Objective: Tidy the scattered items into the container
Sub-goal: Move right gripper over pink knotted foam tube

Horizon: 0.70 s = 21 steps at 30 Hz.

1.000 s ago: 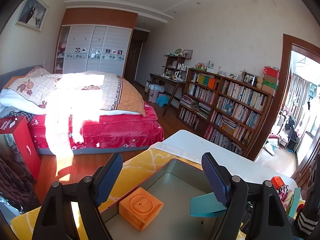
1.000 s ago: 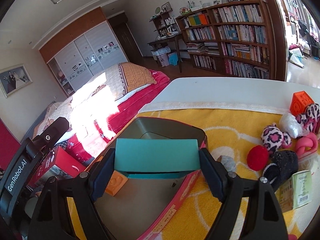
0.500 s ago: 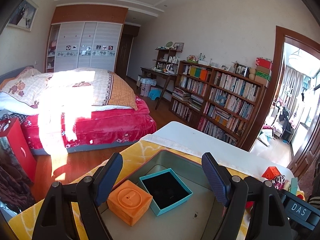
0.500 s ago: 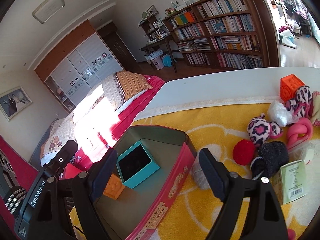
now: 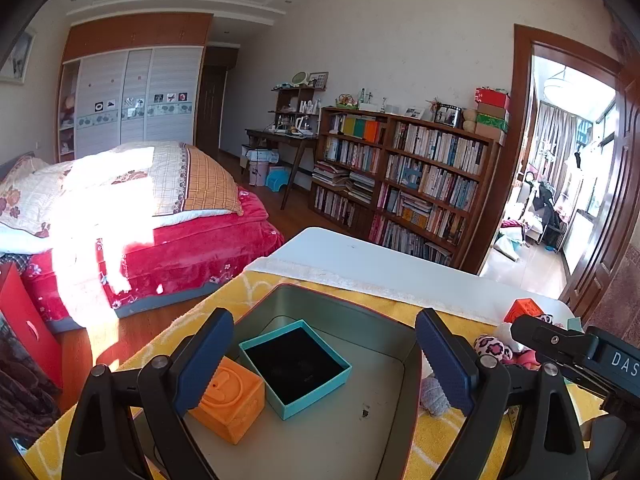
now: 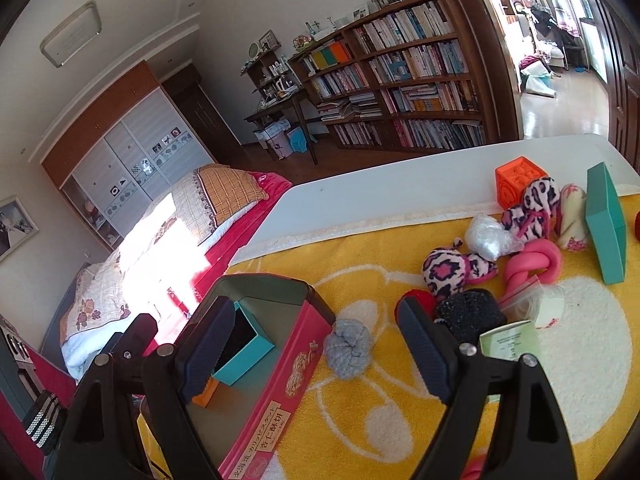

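Released teal box (image 5: 295, 366) lies inside tin (image 5: 400, 338), touching neither wall.

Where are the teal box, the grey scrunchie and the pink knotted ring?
teal box (image 5: 295, 363): left wrist view, black lining inside the box.
grey scrunchie (image 6: 347, 347): right wrist view, middle of its folds.
pink knotted ring (image 6: 534, 265): right wrist view, on the knot.

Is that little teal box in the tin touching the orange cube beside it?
Cannot tell. In the left wrist view the teal box sits right beside the orange cube in the tin, but a gripper finger covers their meeting edge.
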Tool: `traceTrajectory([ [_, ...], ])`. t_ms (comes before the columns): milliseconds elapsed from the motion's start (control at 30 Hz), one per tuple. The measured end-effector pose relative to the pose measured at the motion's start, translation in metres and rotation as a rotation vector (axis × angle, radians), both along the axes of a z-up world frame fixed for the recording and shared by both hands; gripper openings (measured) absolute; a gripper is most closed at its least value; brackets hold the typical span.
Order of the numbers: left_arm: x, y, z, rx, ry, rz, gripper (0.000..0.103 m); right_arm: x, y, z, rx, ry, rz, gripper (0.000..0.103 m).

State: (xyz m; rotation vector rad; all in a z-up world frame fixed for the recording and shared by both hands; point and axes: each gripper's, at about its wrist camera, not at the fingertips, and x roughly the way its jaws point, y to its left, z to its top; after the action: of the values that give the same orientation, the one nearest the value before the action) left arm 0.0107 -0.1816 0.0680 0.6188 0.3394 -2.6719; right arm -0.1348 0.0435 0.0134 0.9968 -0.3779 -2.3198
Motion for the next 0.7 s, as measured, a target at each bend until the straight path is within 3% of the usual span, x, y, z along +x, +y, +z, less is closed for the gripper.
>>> traceTrajectory([
  [367, -0.013, 0.064, 0.000, -0.086, -0.024, -0.243, 0.094, 0.033, 0.087, -0.020, 0.151, 0.012, -0.153, 0.087],
  [500, -0.018, 0.080, -0.004, -0.064, -0.040, -0.310, 0.094, 0.052, 0.111, -0.032, 0.196, 0.007, -0.177, 0.087],
  [700, -0.026, 0.093, -0.009, -0.040, -0.087, -0.361, 0.094, 0.076, 0.107, -0.046, 0.314, 0.017, -0.126, 0.087],
])
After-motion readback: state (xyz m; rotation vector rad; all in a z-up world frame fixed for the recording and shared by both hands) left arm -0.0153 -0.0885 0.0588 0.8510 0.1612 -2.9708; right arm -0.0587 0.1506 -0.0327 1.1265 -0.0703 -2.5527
